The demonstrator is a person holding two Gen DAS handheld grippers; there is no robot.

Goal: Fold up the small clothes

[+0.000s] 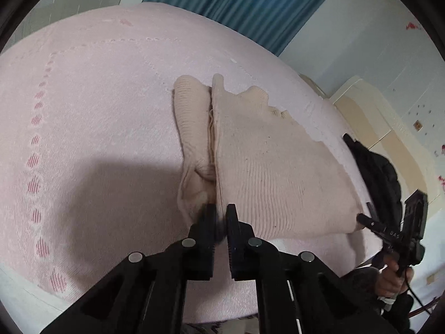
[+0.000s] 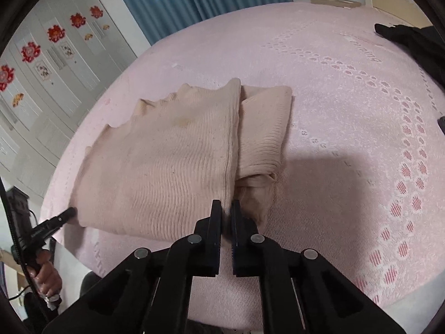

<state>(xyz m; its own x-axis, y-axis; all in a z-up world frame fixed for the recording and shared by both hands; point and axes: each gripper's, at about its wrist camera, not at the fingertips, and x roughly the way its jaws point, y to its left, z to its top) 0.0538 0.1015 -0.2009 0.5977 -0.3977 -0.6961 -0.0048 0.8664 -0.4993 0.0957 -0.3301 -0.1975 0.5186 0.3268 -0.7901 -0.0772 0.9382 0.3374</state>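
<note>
A beige ribbed knit garment (image 1: 267, 161) lies partly folded on a pink bedspread (image 1: 97, 128), with a folded sleeve (image 1: 192, 117) along its left side. My left gripper (image 1: 221, 217) is shut on the garment's near edge by the fold. In the right wrist view the same garment (image 2: 167, 161) shows its sleeve (image 2: 264, 133) to the right, and my right gripper (image 2: 227, 211) is shut on its near edge. Each view shows the other gripper at the garment's far lower corner, the right gripper in the left wrist view (image 1: 364, 218) and the left gripper in the right wrist view (image 2: 66, 214).
A black garment (image 1: 372, 172) lies on the bed to the right of the beige one; it also shows at the top right in the right wrist view (image 2: 411, 41). Blue curtains (image 1: 236, 8) and white wardrobe doors (image 2: 41, 64) stand behind the bed.
</note>
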